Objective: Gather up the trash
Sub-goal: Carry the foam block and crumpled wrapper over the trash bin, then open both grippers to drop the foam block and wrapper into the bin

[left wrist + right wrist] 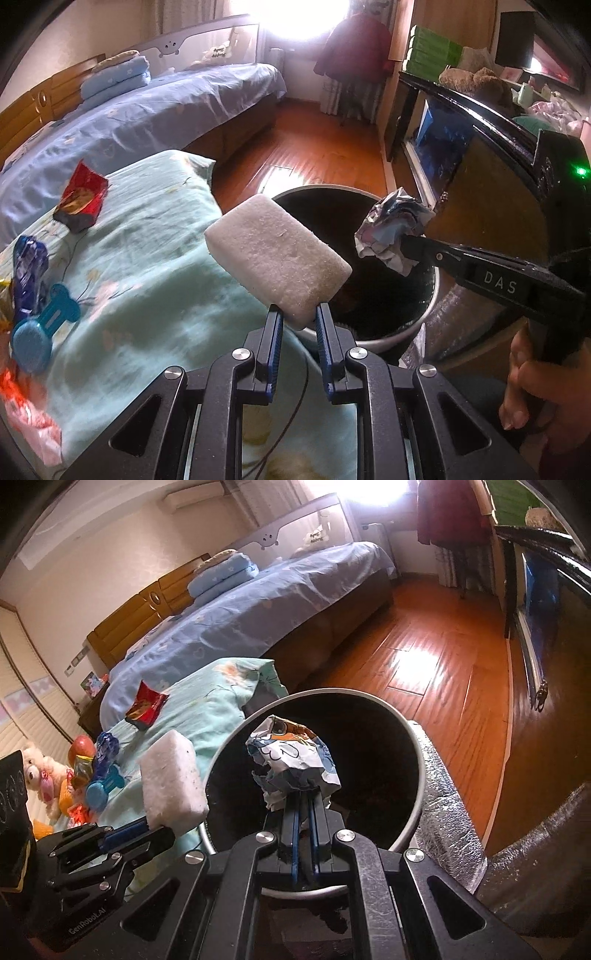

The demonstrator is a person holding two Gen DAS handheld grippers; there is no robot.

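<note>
My left gripper (298,314) is shut on the lower corner of a white foam block (277,254), held at the left rim of a round dark trash bin (391,336). My right gripper (303,794) is shut on a crumpled printed paper ball (293,760), held over the bin's (413,738) dark opening. In the left wrist view the right gripper (410,247) comes in from the right with the paper ball (391,230). In the right wrist view the left gripper (153,821) holds the foam block (171,779) beside the bin. A red snack wrapper (82,199) lies on the light green quilt (147,277).
A blue wrapper (27,273), a blue plastic toy (40,332) and an orange wrapper (22,410) lie on the quilt at the left. A bed with blue sheets (155,110) stands behind. A dark cabinet (480,122) is at the right, a silver padded roll (447,812) by the bin, on wooden floor (424,657).
</note>
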